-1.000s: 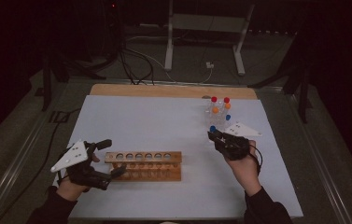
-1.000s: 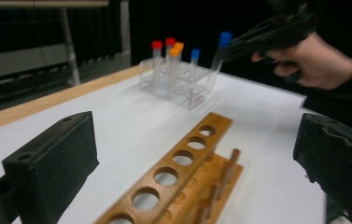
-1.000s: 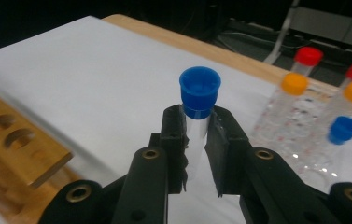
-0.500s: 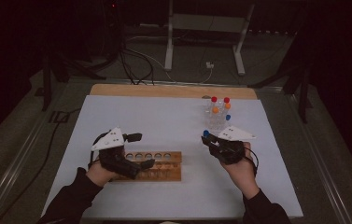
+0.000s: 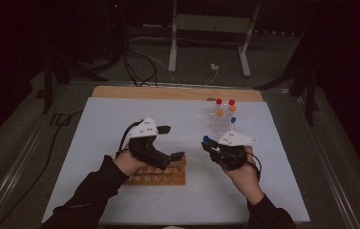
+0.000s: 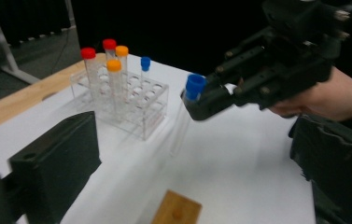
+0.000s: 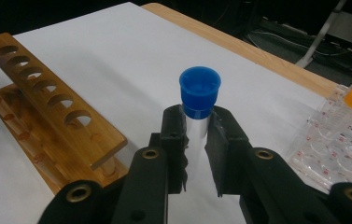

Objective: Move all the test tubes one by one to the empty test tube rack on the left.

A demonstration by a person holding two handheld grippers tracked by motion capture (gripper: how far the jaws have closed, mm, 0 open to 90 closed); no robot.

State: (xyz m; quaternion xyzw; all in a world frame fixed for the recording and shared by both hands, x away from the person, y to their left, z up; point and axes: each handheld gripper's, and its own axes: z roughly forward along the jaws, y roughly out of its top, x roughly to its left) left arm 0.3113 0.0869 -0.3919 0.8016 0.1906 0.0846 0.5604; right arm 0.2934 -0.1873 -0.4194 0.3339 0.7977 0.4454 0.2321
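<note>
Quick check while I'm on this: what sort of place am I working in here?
Most likely a lab-style test bench in a dark room. A clear tube rack with capped tubes and a wooden rack sit on a white-covered table, and the right tool grips a blue-capped tube.

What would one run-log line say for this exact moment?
right gripper: shut on blue-capped tube | left gripper: open, above wooden rack | clear rack: five capped tubes

A clear rack of capped tubes stands on the white mat over a wooden table.
</note>
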